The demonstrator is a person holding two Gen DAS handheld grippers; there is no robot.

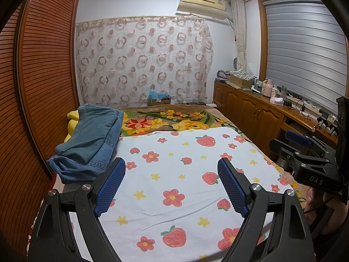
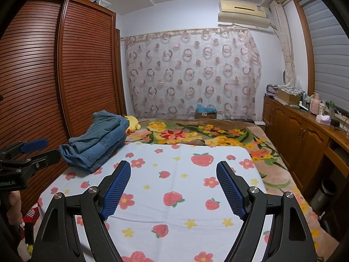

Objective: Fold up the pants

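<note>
A heap of blue denim pants (image 1: 89, 142) lies bunched at the far left of the bed, partly on the white strawberry-print sheet (image 1: 174, 174); in the right wrist view the same pants (image 2: 98, 139) lie left of centre. My left gripper (image 1: 171, 163) hovers open over the sheet, its blue pads wide apart with nothing between them, and the pants sit just beyond its left finger. Over the sheet's middle my right gripper (image 2: 173, 167) is open and empty too. Each gripper shows at the edge of the other's view: the right gripper (image 1: 305, 152) and the left gripper (image 2: 28, 152).
A slatted wooden wardrobe (image 1: 39, 87) runs along the bed's left side. A floral blanket (image 1: 174, 118) and a yellow plush toy (image 2: 132, 123) lie at the bed's far end. A wooden cabinet (image 2: 305, 135) with clutter on top lines the right wall.
</note>
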